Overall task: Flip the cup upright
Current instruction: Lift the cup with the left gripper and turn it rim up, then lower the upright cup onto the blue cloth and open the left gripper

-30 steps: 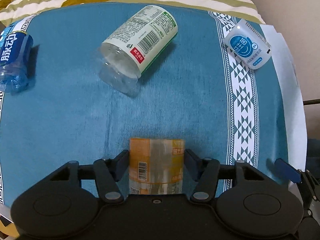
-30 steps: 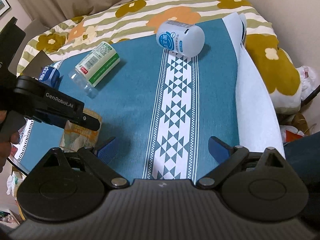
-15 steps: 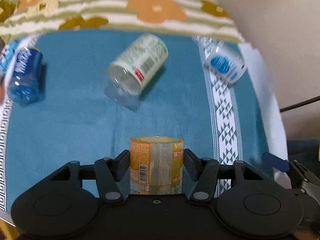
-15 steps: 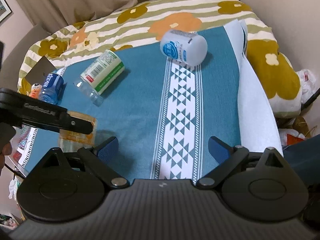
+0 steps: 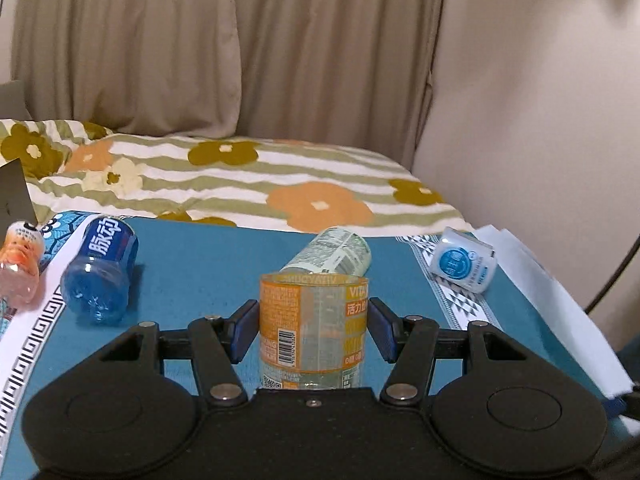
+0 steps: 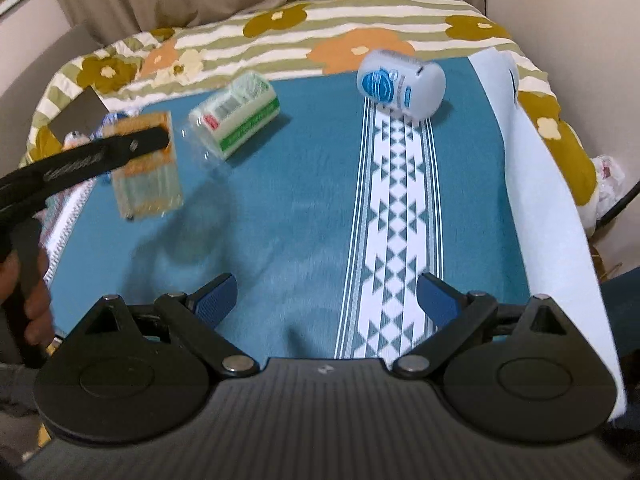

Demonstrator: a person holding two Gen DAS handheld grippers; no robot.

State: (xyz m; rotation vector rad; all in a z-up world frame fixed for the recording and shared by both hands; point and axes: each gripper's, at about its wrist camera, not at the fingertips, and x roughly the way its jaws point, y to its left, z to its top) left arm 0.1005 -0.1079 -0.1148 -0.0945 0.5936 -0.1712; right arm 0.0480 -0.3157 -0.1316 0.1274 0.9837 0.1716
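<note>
My left gripper [image 5: 313, 330] is shut on the orange-labelled clear cup [image 5: 313, 330], its blue pads pressing both sides. The cup's open rim points away from the camera, level over the blue cloth. In the right wrist view the same cup [image 6: 146, 176] hangs lifted above the cloth at the left, held by the left gripper [image 6: 132, 148], with its shadow below. My right gripper [image 6: 326, 300] is open and empty, low over the cloth near the front edge.
A green-labelled cup [image 5: 332, 254] [image 6: 236, 124], a blue cup [image 5: 102, 270], a white-blue cup [image 5: 464, 264] [image 6: 400, 84] and a pink bottle [image 5: 20, 268] lie on the blue cloth [image 6: 304, 184]. A flowered blanket [image 5: 240, 184] and curtains lie behind. White paper [image 6: 548, 208] edges the right.
The left gripper has lifted the orange cup off the cloth and tilted up from looking down to looking level. The right gripper stayed open and shifted slightly.
</note>
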